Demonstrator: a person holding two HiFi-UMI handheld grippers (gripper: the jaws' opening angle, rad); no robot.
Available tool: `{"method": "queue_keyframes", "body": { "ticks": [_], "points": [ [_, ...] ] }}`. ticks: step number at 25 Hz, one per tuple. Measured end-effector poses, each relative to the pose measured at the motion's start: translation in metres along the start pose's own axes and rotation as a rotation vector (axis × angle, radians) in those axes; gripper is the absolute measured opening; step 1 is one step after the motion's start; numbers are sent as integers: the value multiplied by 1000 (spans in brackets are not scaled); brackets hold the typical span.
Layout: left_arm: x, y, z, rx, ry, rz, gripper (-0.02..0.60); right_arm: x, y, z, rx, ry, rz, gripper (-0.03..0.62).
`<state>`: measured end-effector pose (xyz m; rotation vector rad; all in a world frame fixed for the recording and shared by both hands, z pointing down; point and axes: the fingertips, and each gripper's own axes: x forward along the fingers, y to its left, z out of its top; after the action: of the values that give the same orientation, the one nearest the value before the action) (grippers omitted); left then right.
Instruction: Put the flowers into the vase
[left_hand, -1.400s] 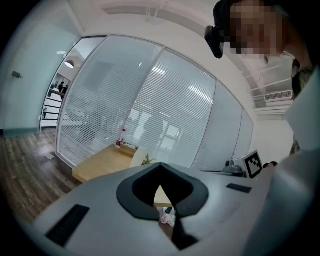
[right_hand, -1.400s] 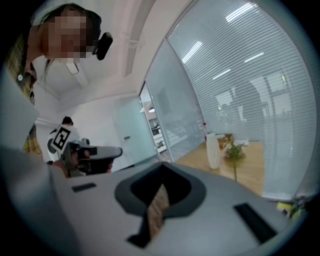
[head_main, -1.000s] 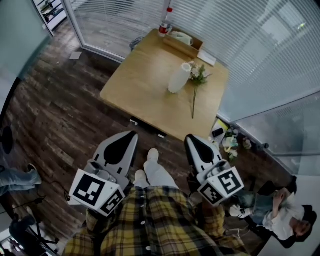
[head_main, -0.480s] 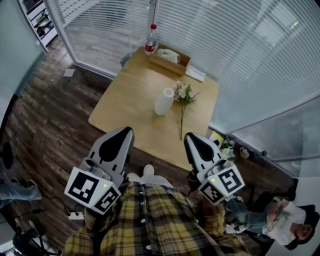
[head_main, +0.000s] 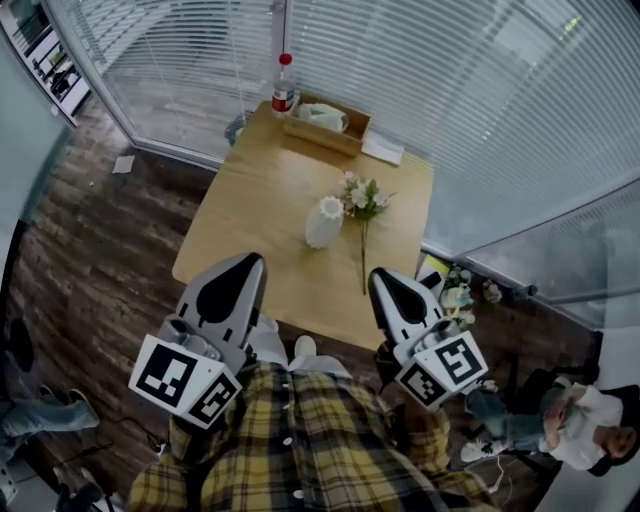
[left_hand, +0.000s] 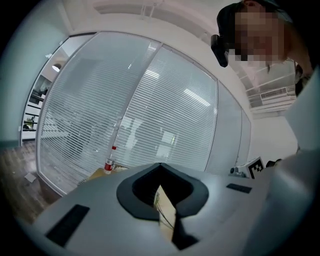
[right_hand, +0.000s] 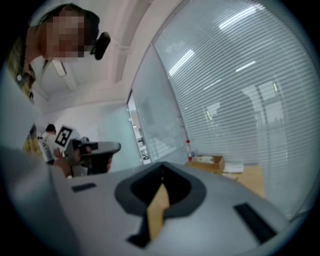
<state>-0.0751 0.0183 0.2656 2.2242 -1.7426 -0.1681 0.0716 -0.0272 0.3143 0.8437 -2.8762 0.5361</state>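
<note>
A white vase stands upright near the middle of the wooden table. Just to its right lies a bunch of pale flowers, its long stem pointing toward the near edge. Both grippers are held level in front of the person's plaid shirt. My left gripper is shut and empty, its tip over the table's near edge, short of the vase. My right gripper is shut and empty too, just beyond the stem's near end. In the gripper views each closed tip hides most of the table.
At the table's far end stand a red-capped bottle, a shallow wooden box and a white sheet. Glass walls with blinds close in the back and right. A seated person is at lower right. Small items lie on the dark floor.
The person has stepped toward the table. Both gripper tips, over the floor a second ago, now reach its near edge. Both grippers stay shut. Vase and flowers lie unmoved.
</note>
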Motion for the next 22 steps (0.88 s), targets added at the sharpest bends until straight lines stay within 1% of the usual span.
{"method": "queue_keyframes", "body": {
  "ticks": [3,7,13,17,22],
  "points": [
    [21,15,7,1,21,-56,10,16,-7,6,14,-14,-53,14],
    [50,33,13,6,66,-159,10,37,-10,16,27,-34,-134,14],
    [89,56,20,19,119,-293,10,66,-28,26,31,-54,-268,14],
    [101,65,19,23,157,-364,9,72,-36,31,33,-66,-353,14],
    [112,62,11,26,208,-437,11,65,-46,29,43,-53,-442,14]
  ]
}}
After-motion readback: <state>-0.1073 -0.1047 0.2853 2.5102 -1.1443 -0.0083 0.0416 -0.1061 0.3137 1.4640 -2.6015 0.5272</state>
